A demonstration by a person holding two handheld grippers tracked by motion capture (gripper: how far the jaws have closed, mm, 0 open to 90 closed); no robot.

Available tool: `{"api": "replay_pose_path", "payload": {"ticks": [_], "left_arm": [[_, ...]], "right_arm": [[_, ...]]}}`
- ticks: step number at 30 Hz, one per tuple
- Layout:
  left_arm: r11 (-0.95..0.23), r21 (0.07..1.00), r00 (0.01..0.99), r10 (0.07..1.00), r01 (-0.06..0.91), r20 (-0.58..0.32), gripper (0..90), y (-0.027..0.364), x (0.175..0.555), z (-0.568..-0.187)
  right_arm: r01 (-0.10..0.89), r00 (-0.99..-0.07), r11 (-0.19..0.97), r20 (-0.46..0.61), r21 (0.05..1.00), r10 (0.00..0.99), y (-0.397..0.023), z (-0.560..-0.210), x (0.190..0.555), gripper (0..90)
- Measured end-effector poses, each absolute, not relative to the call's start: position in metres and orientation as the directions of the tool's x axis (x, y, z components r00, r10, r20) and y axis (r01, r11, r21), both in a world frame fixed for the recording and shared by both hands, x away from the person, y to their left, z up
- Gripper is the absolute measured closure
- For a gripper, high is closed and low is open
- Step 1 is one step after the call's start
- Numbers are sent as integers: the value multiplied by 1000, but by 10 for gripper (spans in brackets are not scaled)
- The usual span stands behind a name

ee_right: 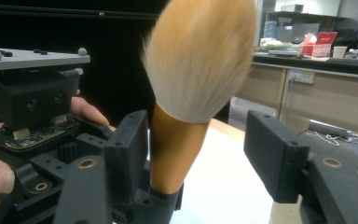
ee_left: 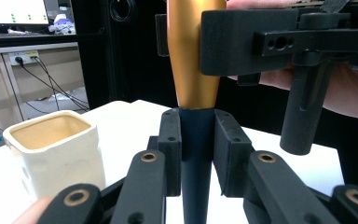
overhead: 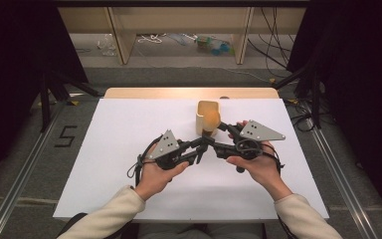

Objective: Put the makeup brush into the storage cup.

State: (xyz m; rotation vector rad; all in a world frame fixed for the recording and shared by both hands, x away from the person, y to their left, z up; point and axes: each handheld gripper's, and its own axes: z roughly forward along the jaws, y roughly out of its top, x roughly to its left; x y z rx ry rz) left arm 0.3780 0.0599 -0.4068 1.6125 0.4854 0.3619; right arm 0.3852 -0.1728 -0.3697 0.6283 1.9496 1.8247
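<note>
Left hand-held gripper (ee_left: 196, 154): clenched on brush (ee_left: 193, 70) handle, mid-worktop | Right hand-held gripper (ee_right: 200, 154): released, jaws straddling brush ferrule | Cup (overhead: 208, 118): just beyond grippers | Worktop (overhead: 119, 129): open toward all edges

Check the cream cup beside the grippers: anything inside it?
The left gripper view looks into the cream square cup: tan inner walls, nothing visible in the upper part. Its near rim hides the bottom. The makeup brush is outside it, its dark handle clamped by the left gripper.
</note>
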Motion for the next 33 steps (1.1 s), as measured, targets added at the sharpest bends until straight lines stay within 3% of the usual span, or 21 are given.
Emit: {"api": "replay_pose_path", "payload": {"ticks": [19, 33], "left_arm": [[-55, 993, 864, 499, 106, -64, 743, 59, 379, -407], [-53, 992, 869, 489, 114, -74, 742, 58, 381, -408]], "right_arm": [[62, -856, 57, 24, 996, 517, -171, -369, 386, 616], [46, -858, 51, 13, 998, 513, -172, -370, 388, 641]]}}
